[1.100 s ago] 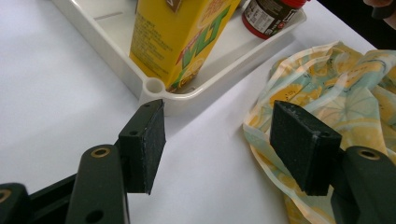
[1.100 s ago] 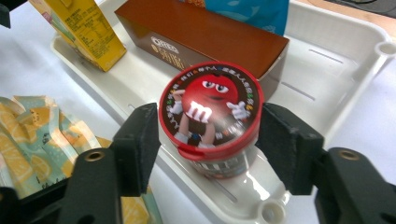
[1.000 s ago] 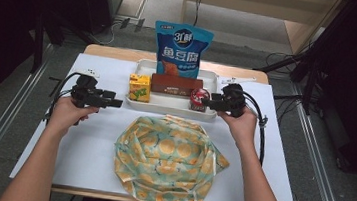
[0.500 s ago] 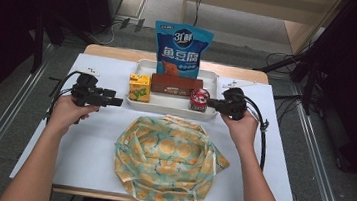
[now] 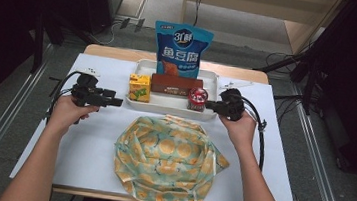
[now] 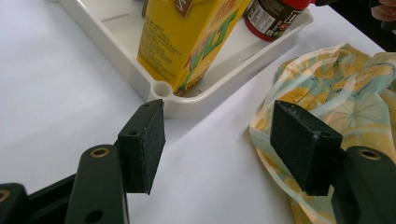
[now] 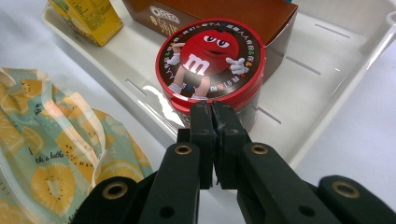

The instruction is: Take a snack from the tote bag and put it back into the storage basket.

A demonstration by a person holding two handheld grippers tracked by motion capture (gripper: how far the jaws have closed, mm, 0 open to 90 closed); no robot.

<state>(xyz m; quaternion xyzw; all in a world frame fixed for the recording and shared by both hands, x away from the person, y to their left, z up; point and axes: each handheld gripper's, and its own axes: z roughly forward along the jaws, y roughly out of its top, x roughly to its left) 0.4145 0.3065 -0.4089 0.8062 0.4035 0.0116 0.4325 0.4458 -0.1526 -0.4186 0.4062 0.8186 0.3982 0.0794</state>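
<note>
Crumpled thin fruit-print bag (image 5: pixel 165 160) on white table (image 5: pixel 281 156), below rigid white plastic tray (image 5: pixel 173 111). Round red-lidded candy tub (image 7: pixel 210 77) sits at tray's front edge. Right gripper (image 7: pixel 214 114) jaws pressed together, empty, at tub's lid rim. Left gripper (image 6: pixel 224 149) jaws apart.

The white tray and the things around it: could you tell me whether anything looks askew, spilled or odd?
Nothing is spilled or damaged. In the white tray the yellow carton, brown box and red-lidded tub stand tidily. The one untidy thing is the fruit-print bag, lying crumpled on the table in front of the tray.
</note>
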